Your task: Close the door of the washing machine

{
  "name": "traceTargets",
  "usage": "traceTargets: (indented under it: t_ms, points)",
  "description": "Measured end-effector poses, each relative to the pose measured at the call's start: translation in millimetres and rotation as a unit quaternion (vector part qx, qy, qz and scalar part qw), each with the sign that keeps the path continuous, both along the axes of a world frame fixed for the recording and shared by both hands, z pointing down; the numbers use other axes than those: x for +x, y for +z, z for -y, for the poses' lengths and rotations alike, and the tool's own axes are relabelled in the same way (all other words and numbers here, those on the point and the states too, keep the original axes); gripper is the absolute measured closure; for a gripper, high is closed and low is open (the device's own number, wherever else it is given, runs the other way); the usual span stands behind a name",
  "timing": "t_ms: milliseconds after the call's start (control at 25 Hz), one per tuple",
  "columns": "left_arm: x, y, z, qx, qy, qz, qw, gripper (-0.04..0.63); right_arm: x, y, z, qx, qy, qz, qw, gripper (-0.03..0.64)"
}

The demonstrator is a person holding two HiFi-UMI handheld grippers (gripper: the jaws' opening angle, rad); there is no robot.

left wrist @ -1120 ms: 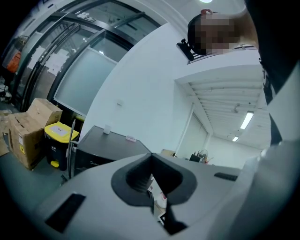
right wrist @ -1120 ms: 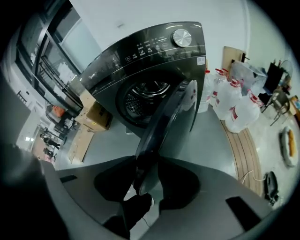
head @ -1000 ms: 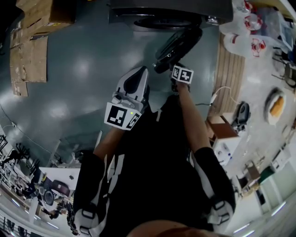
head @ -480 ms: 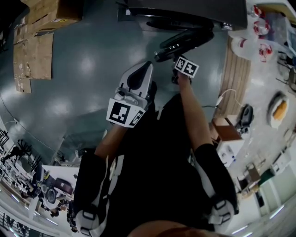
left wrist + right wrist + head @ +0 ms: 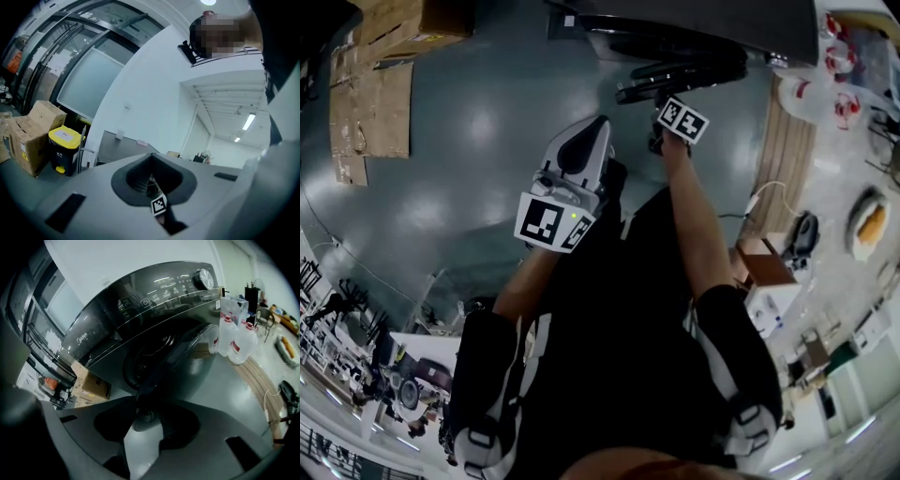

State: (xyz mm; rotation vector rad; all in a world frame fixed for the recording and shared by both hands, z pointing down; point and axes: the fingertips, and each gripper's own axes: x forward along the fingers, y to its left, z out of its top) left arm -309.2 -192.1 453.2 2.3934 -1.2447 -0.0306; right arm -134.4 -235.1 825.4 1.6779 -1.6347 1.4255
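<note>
At the door [image 5: 187, 362], right gripper [image 5: 140, 401] clamps its rim; left gripper [image 5: 151, 159] clenched empty.

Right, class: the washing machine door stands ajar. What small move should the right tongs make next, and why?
Probably push the door a little toward the washing machine: the right tongs seem to grip its edge, and the drum opening shows behind it.

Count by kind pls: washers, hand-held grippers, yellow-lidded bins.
washing machine, door ajar: 1
left hand-held gripper plus right hand-held gripper: 2
yellow-lidded bin: 1
Total: 4
</note>
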Motion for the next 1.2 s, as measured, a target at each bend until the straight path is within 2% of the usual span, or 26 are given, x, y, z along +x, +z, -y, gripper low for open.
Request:
traceTargets:
  t_ms: [600, 1200]
  points:
    - [-21.2, 20.2, 1.8, -0.016, 0.001, 0.003, 0.9999, 0.591, -19.6, -2.1, 60.4, 0.037, 0.024, 0.019, 0.999, 0.483]
    - [-37.4, 29.4, 1.8, -0.024, -0.019, 0.009, 0.9995, 0.591, -22.7, -6.1, 111.0, 0.054, 0.038, 0.021, 0.998, 0.488]
